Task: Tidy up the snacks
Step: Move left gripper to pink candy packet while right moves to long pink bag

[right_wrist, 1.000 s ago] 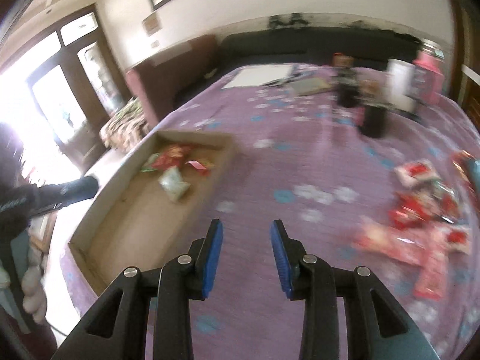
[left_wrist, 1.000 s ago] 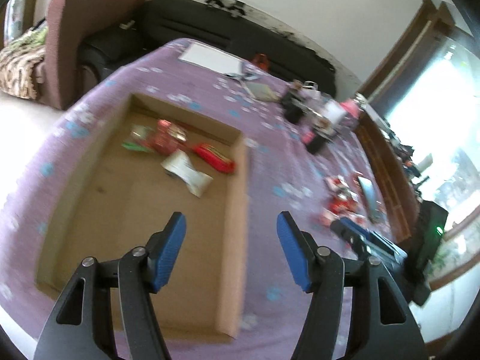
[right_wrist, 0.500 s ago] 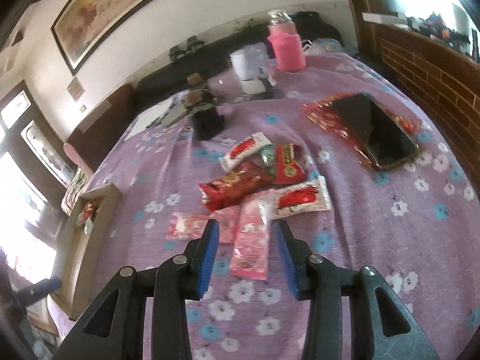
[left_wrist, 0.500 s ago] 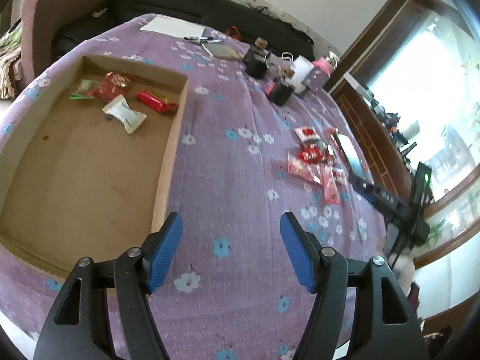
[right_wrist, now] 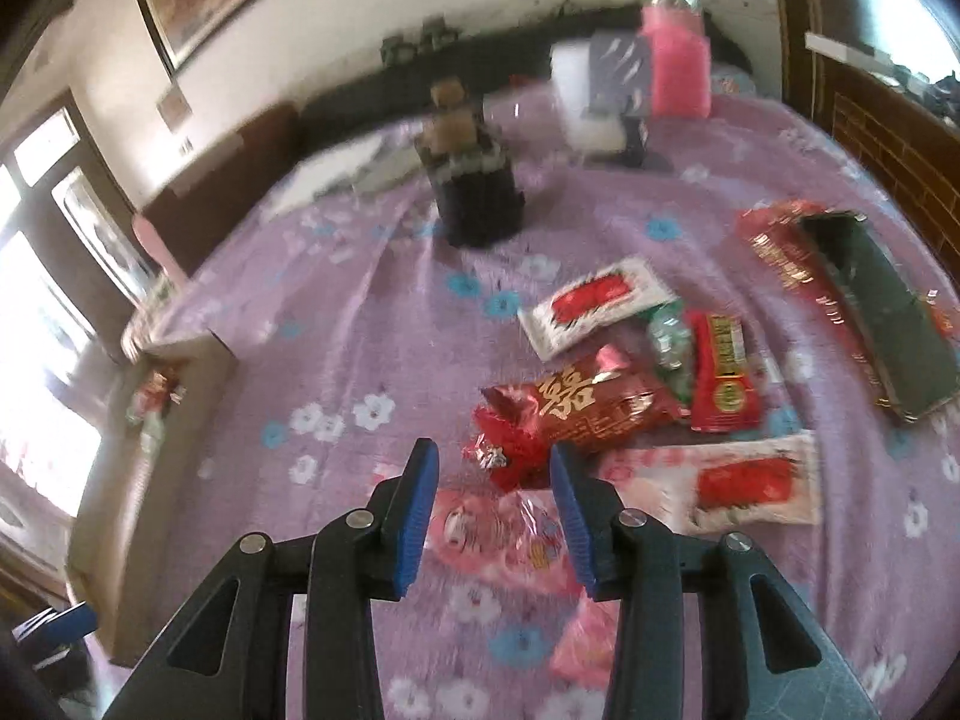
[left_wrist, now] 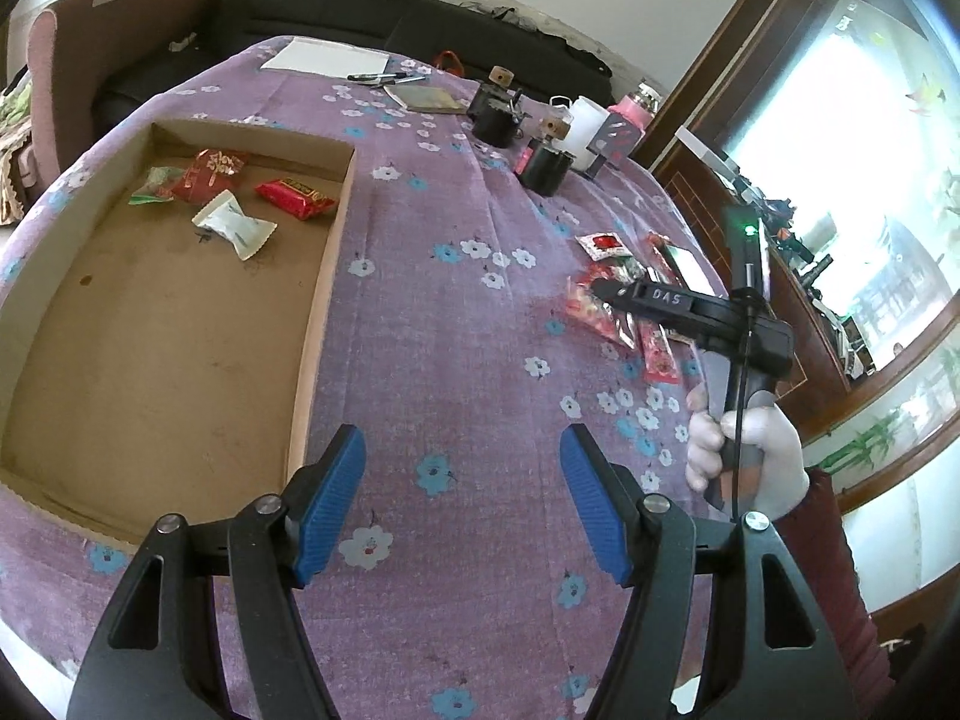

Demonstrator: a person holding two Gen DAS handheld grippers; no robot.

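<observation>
Snack packets (right_wrist: 606, 402): a loose heap on the purple flowered tablecloth (right_wrist: 372, 360), just ahead of and under the right tongs (right_wrist: 492, 495); a red packet's crimped end shows between the parted, empty jaws. Cardboard tray (left_wrist: 312, 324): ahead-left of the left tongs (left_wrist: 462, 504), holding four packets (left_wrist: 234, 192) at its far end. Left tongs: parted, empty, above bare cloth. Black jars (left_wrist: 495, 114): far beyond.

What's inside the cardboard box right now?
The cardboard box holds four snacks at its far end: a green packet, a red foil packet, a white packet and a red bar. Nothing visibly covered.
</observation>
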